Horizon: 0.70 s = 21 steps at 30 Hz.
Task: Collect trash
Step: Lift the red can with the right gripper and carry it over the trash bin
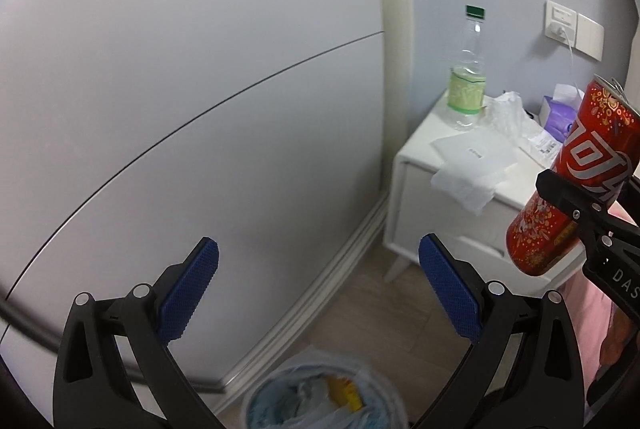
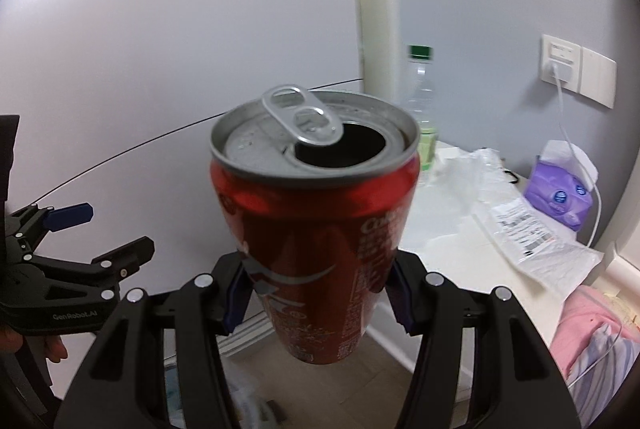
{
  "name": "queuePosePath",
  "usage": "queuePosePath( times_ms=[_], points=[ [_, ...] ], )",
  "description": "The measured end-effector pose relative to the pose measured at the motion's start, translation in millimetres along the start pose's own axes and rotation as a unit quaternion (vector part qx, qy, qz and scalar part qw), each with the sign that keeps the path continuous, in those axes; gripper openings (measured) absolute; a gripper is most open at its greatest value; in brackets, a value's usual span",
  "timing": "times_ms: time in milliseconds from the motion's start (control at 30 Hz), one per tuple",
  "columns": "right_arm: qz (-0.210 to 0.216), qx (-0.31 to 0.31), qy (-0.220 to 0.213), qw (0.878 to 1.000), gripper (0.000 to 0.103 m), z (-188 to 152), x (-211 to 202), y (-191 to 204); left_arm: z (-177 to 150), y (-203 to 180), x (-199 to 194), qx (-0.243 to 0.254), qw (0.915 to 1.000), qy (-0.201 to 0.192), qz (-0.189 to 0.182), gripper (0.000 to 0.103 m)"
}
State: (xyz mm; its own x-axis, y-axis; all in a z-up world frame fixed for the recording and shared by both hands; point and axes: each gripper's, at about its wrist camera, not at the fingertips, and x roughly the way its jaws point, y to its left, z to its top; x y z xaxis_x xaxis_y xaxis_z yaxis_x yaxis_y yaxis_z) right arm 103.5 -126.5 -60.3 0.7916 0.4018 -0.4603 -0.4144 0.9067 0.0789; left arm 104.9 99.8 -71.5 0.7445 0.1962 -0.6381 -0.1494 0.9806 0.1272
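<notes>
**Opened Cola Can Clamped Above the Bedroom Floor**

Pinched between the blue pads of the right gripper (image 2: 318, 299), at the centre of the right wrist view: a red cola can (image 2: 316, 229), pull tab lifted, mouth open and dark, body clear of any surface. Seen again at the right edge of the left wrist view, tilted, gripped around its middle by black fingers. Spread wide and holding nothing, across the lower half of the left wrist view: the left gripper (image 1: 318, 291), blue pads (image 1: 188, 293) well apart. Directly below it, at the bottom centre: a lined waste bin (image 1: 320, 395) with crumpled plastic and something yellow inside. On the white nightstand (image 1: 416, 197), right of centre: an upright clear plastic bottle (image 1: 468, 77) with green cap and pale green label, a white tissue (image 1: 468, 173) drooping over the front edge, a crumpled clear plastic bag (image 2: 516, 221) bearing a printed label, and a purple tissue pack (image 2: 560, 197). On the wall at upper right: a white socket (image 2: 560, 63) with a cable plugged in. Pink fabric at the lower right corner.
</notes>
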Motion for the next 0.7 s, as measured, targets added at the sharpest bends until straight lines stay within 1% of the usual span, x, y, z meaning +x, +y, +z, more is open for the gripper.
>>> queuePosePath(
  times_ms=[167,400,533,700],
  points=[
    [0.028,-0.014,0.012,0.999,0.055,-14,-13,39,-24,29,-24,-0.022,0.9996,0.003,0.019,0.097],
    [0.056,-0.033,0.03,0.997,0.055,-31,-21,77,-59,58,-46,-0.039,0.9982,0.019,0.041,0.097],
    [0.071,-0.043,0.04,0.996,0.055,-39,-24,97,-74,71,-53,-0.047,0.9975,0.023,0.048,0.097],
    [0.083,-0.051,0.065,0.993,0.055,-57,-17,116,-99,85,-54,-0.048,0.9965,0.037,0.058,0.097]
  ],
)
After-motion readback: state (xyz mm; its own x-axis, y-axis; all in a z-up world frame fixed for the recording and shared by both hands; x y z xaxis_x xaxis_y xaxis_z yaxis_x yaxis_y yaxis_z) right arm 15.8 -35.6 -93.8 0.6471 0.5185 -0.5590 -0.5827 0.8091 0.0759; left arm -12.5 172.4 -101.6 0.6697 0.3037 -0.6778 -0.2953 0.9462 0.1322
